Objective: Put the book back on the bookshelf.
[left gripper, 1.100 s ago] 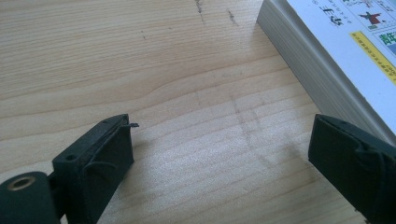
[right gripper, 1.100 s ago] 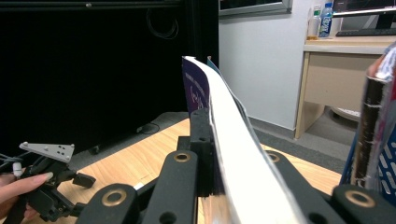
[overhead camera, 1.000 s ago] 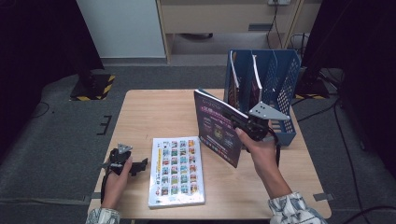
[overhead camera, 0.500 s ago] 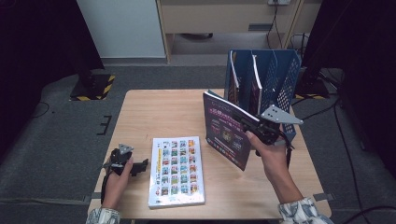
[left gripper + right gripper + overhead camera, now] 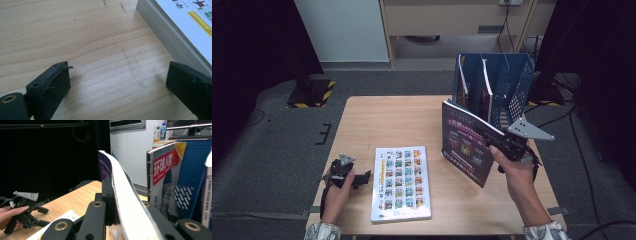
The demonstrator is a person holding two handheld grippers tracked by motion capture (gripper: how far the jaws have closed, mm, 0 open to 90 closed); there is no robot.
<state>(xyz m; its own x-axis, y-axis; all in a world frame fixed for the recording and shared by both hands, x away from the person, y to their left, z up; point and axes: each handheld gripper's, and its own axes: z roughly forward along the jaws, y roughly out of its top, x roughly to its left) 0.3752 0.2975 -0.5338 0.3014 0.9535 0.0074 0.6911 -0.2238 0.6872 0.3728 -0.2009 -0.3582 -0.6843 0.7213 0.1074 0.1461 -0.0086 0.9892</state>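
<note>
A purple-covered magazine point(image 5: 463, 146) stands tilted on edge above the table's right side, just in front of the blue file rack point(image 5: 514, 82). My right gripper point(image 5: 486, 136) is shut on its top edge; in the right gripper view the jaws pinch the curved pages of the magazine point(image 5: 125, 202). A white picture book point(image 5: 401, 182) lies flat at the front centre. My left gripper point(image 5: 366, 179) rests on the table just left of it, open with nothing between its jaws. In the left gripper view that book's edge point(image 5: 172, 32) lies beside the right jaw.
The rack holds upright magazines, one with a red title point(image 5: 165, 177). The wooden table point(image 5: 387, 122) has bare room at the back left. The far left of the right gripper view shows the left gripper point(image 5: 42, 216) held in a hand. A grey floor surrounds the table.
My right gripper has carried the purple magazine rightward, closer to the blue rack. The left gripper and the white book have stayed put.
</note>
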